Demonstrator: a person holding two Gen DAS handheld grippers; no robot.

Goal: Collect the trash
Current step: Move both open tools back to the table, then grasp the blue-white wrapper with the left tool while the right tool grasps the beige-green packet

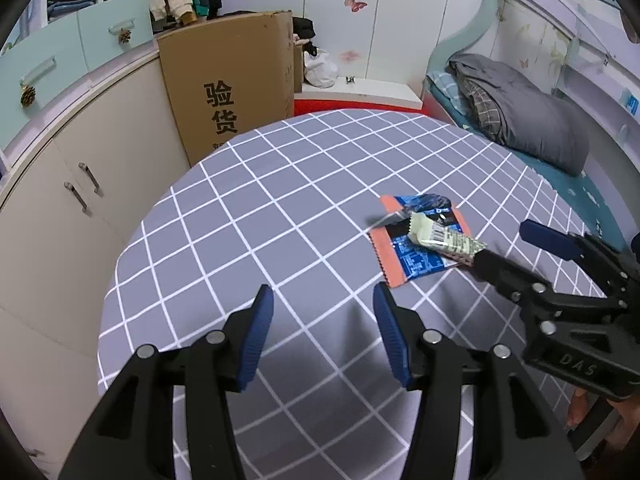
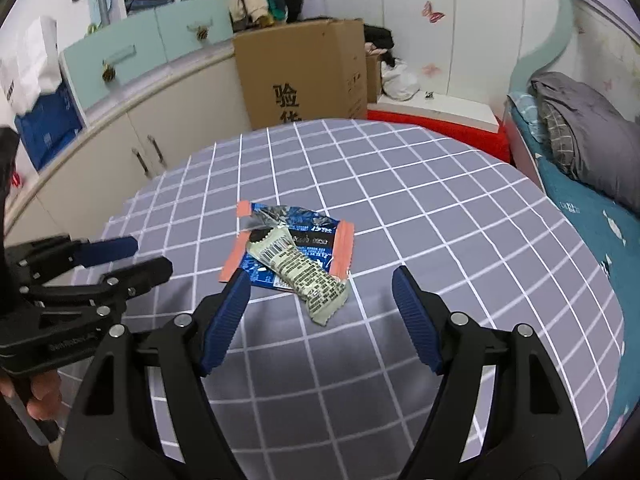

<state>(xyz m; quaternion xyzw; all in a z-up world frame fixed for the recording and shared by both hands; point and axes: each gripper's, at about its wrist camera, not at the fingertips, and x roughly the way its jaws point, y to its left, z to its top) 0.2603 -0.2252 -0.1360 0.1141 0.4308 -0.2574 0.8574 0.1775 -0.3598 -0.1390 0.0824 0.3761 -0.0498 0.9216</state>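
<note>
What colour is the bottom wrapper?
The bottom wrapper is blue with orange-pink ends, clearest in the right wrist view.

Right gripper (image 2: 318, 280) hangs over the checked table (image 2: 420, 200) with its blue pads spread wide and nothing between them. Just past the tips sits a blue and orange wrapper (image 2: 308, 224) with a pale green wrapper (image 2: 308, 276) lying across it. The left gripper (image 2: 140, 256) pokes in from the left edge, jaws apart and empty, and there's a cardboard box (image 2: 300, 68) behind the table.
</note>
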